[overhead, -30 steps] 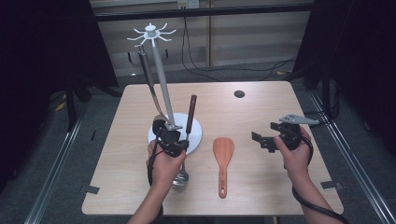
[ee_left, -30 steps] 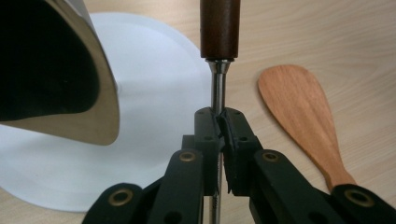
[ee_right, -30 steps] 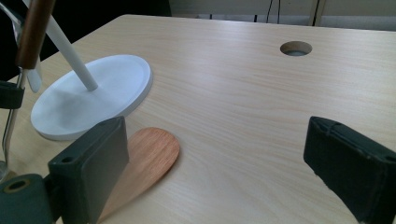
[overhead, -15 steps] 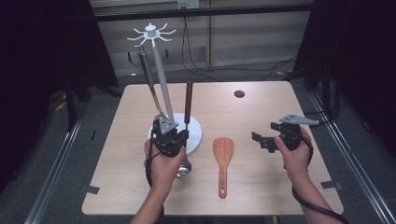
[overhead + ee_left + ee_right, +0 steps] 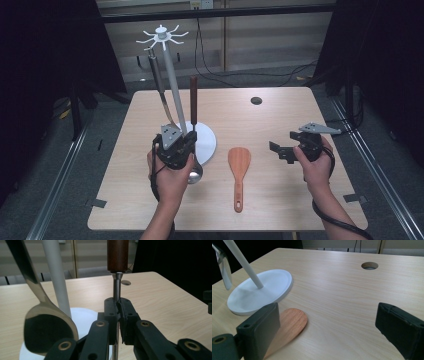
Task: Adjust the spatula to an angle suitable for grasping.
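**Ladle raised upright beside the hanging rack**

The wooden-handled ladle (image 5: 193, 107) stands upright at about 6 o'clock of the rack's white base (image 5: 207, 145), its steel neck pinched in the left claw (image 5: 119, 315), jaws nearly closed. Judged step: carrying it to hang; next, lift its handle tip to the hook crown (image 5: 163, 36) at 12 o'clock. The right claw (image 5: 327, 327) gapes wide, holding nothing, above the surface (image 5: 280, 120) near the wooden spatula (image 5: 238, 172).

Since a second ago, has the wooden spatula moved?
No. The wooden spatula lies at the same spot right of the white stand base, handle toward the near table edge.
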A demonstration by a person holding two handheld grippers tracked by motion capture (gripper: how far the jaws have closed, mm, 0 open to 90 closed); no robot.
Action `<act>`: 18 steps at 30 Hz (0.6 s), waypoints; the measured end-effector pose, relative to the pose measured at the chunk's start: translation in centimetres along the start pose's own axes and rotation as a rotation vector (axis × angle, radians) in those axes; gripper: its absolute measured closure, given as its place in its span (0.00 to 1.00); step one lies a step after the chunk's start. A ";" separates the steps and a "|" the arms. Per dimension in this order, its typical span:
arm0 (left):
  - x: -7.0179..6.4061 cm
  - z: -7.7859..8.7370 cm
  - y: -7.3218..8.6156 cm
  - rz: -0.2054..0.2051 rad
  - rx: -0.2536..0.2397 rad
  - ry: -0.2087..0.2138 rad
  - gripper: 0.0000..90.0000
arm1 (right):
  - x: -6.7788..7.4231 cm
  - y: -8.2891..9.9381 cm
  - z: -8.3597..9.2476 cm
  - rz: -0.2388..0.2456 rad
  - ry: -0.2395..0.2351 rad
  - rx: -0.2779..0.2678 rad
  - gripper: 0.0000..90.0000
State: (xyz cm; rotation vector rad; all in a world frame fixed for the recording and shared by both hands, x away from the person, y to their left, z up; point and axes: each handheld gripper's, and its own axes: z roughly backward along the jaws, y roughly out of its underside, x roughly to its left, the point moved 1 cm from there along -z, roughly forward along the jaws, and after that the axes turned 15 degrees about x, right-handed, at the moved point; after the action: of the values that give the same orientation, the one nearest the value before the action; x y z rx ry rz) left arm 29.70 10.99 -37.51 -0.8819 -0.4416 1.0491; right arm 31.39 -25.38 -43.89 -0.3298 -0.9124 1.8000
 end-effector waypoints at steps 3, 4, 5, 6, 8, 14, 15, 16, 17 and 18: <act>0.2 0.3 0.0 0.011 -0.021 0.004 0.95 | 0.1 0.0 0.0 0.001 -0.002 0.001 0.06; 0.2 0.4 0.0 0.019 -0.029 0.006 0.95 | 0.1 0.0 0.0 0.001 -0.005 0.001 0.06; 0.2 0.5 0.0 0.024 -0.029 0.009 0.95 | 0.1 0.0 0.0 0.001 -0.005 0.001 0.06; 0.3 0.6 0.0 0.022 -0.034 0.004 0.95 | 0.1 0.0 -0.1 0.002 -0.006 0.000 0.06; 0.3 0.9 0.0 0.025 -0.051 0.011 0.95 | 0.0 0.1 -0.1 -0.001 -0.005 0.001 0.05; 0.5 1.5 -0.3 0.031 -0.101 0.010 0.95 | -0.1 0.1 0.0 -0.005 -0.003 -0.001 0.05; 0.5 1.6 -0.3 0.035 -0.113 0.008 0.95 | -0.1 0.1 0.0 -0.004 -0.006 -0.002 0.05; 0.4 1.7 -0.3 0.037 -0.126 0.004 0.95 | -0.1 0.1 0.0 -0.005 -0.007 -0.002 0.05; 0.4 1.8 -0.3 0.036 -0.136 0.003 0.95 | -0.1 0.1 0.0 -0.005 -0.005 -0.002 0.05; 0.5 1.8 -0.2 0.033 -0.146 -0.003 0.95 | -0.1 0.1 0.0 -0.006 -0.006 -0.002 0.05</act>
State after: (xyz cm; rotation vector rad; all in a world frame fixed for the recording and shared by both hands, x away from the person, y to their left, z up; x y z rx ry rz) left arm 28.78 12.09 -36.26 -1.0207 -0.5125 1.0583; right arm 31.41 -25.51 -44.01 -0.3229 -0.9181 1.7960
